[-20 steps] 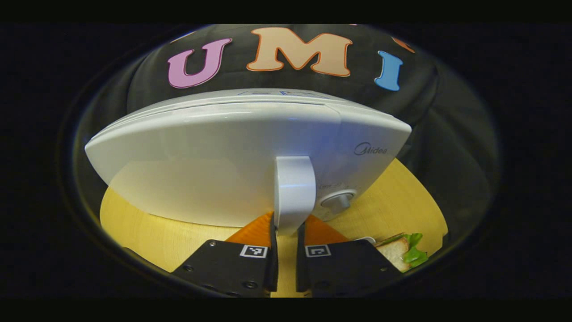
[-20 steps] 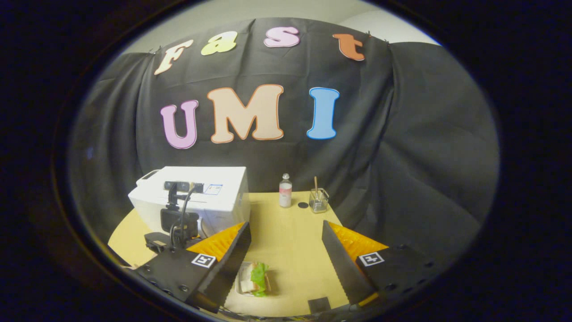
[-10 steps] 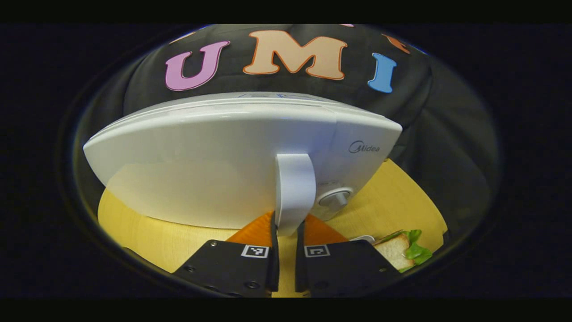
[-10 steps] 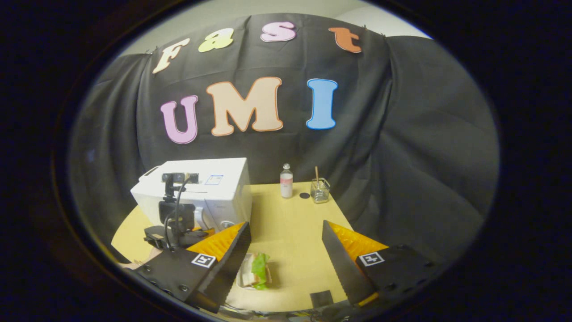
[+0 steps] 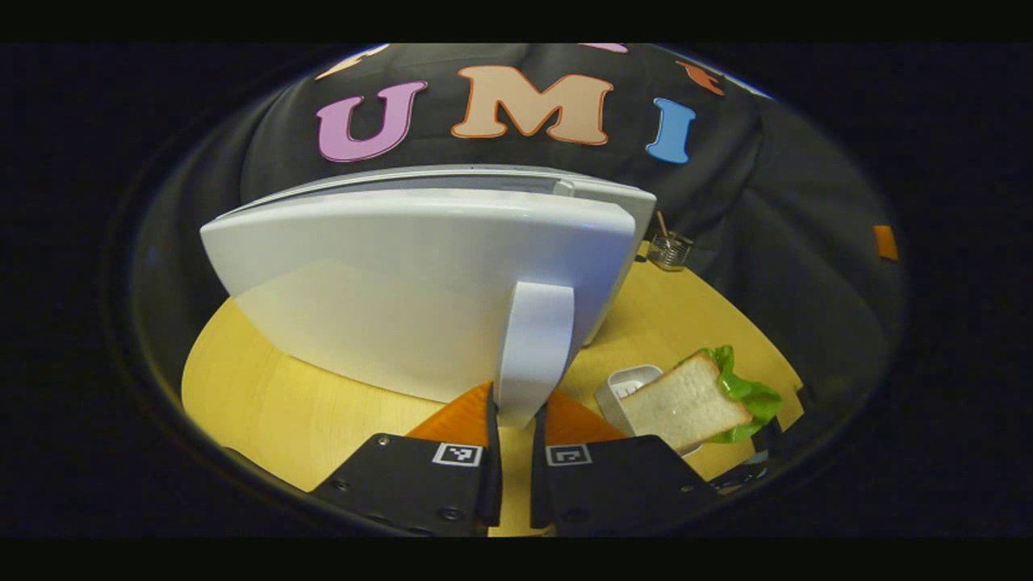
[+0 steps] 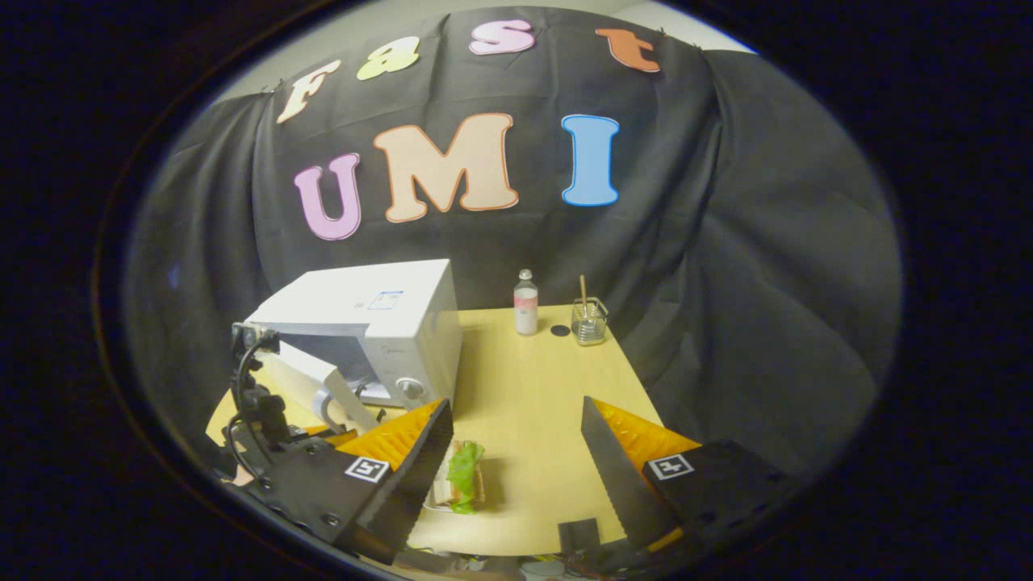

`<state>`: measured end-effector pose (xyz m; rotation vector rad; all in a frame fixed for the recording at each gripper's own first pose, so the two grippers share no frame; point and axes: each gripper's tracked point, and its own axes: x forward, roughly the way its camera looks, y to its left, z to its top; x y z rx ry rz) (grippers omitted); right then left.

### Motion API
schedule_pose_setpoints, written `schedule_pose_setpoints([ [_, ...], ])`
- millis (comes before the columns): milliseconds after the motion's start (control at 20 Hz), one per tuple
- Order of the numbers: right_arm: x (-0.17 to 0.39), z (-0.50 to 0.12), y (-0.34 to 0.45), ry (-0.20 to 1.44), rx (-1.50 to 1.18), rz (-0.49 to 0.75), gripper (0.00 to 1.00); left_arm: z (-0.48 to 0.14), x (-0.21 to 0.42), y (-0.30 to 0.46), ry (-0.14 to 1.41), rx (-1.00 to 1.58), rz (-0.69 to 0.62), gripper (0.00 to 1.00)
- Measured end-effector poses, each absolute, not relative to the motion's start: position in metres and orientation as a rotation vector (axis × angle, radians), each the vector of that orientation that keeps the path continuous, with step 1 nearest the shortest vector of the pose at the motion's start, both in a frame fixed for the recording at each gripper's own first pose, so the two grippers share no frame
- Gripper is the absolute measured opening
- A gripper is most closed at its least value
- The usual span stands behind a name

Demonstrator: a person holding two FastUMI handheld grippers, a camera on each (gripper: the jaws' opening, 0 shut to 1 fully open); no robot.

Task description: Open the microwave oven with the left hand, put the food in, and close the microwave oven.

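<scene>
Now the left gripper [image 5: 514, 424] is clamped on the white handle [image 5: 534, 347] of the microwave oven's door [image 5: 403, 282], one finger pressing on each side of it. In the right gripper view the door [image 6: 303, 375] stands swung partly out from the microwave oven [image 6: 379, 323], which sits at the far left of the yellow table [image 6: 533, 403]. To the right of the door in the left gripper view, the sandwich [image 5: 694, 395] with its green lettuce lies in a small white tray [image 5: 625, 387] on the table. The right gripper [image 6: 516, 444] hangs above the table with its fingers wide apart, gripping nothing, the sandwich [image 6: 462, 484] just beside its left finger. At the far edge stand a bottle [image 6: 525, 303] and a glass jar [image 6: 589, 320].
</scene>
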<state>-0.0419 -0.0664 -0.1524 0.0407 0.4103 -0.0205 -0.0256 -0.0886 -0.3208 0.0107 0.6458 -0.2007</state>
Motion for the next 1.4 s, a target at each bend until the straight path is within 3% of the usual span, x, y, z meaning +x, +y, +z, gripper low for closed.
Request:
schedule_pose_setpoints([
  [50,-0.042,-0.155,-0.066,0.413,0.035,-0.006,1.0,-0.322,-0.034,-0.084,0.649,0.008,-0.184,0.12],
  [100,-0.042,-0.156,-0.066,0.417,0.03,0.009,1.0,-0.322,-0.044,-0.079,0.656,0.006,-0.163,0.17],
  [550,-0.042,-0.17,-0.054,0.431,0.037,0.143,0.97,-0.315,-0.097,-0.029,0.627,-0.096,0.059,0.22],
  [800,-0.049,-0.165,-0.049,0.423,0.06,0.136,1.0,-0.304,-0.117,-0.001,0.593,-0.161,0.12,0.31],
  [900,-0.057,-0.164,-0.046,0.415,0.076,0.112,0.99,-0.297,-0.122,0.013,0.571,-0.168,0.132,0.48],
  [950,-0.061,-0.164,-0.044,0.411,0.083,0.098,0.93,-0.294,-0.125,0.02,0.56,-0.178,0.13,0.54],
  [1050,-0.071,-0.162,-0.038,0.414,0.095,0.066,0.92,-0.295,-0.136,0.033,0.573,-0.207,0.121,0.58],
  [1200,-0.092,-0.155,-0.028,0.409,0.111,0.026,0.92,-0.291,-0.149,0.062,0.571,-0.209,0.138,0.71],
  [1350,-0.111,-0.156,-0.016,0.416,0.126,-0.005,0.92,-0.284,-0.167,0.092,0.567,-0.244,0.148,0.98],
  [1400,-0.117,-0.156,-0.013,0.417,0.128,-0.016,0.92,-0.282,-0.172,0.101,0.561,-0.252,0.152,0.97],
])
